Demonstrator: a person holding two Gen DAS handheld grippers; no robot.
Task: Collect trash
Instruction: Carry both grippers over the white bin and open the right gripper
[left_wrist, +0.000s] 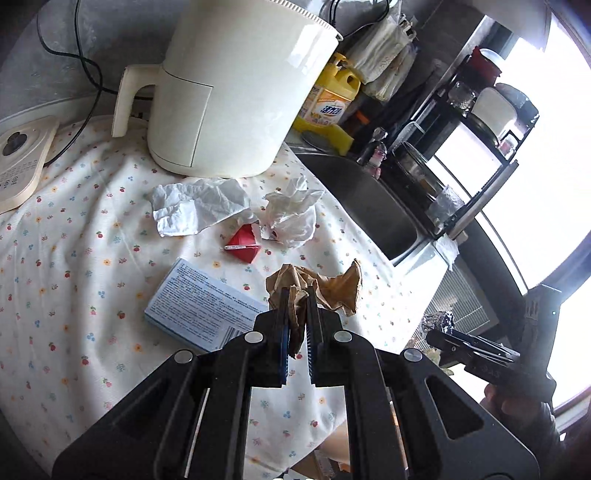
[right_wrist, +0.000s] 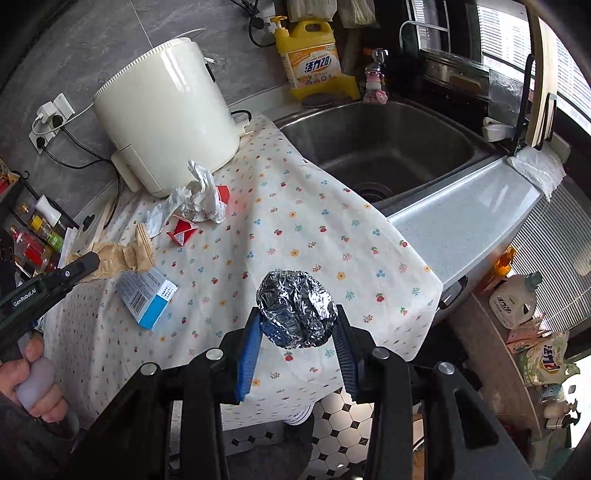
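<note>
We have both loads in hand: the left gripper (left_wrist: 296, 295) is clamped on the crumpled brown paper (left_wrist: 317, 286), and the right gripper (right_wrist: 297, 328) is clamped around the foil ball (right_wrist: 295, 308), both held above the flowered cloth (right_wrist: 295, 206) on the counter. We carry them level and keep the squeeze steady, since foil can slip. White tissues (left_wrist: 199, 206), a red wrapper (left_wrist: 245, 245) and a blue box (left_wrist: 201, 306) lie near the white cooker (left_wrist: 229, 85), not yet collected.
</note>
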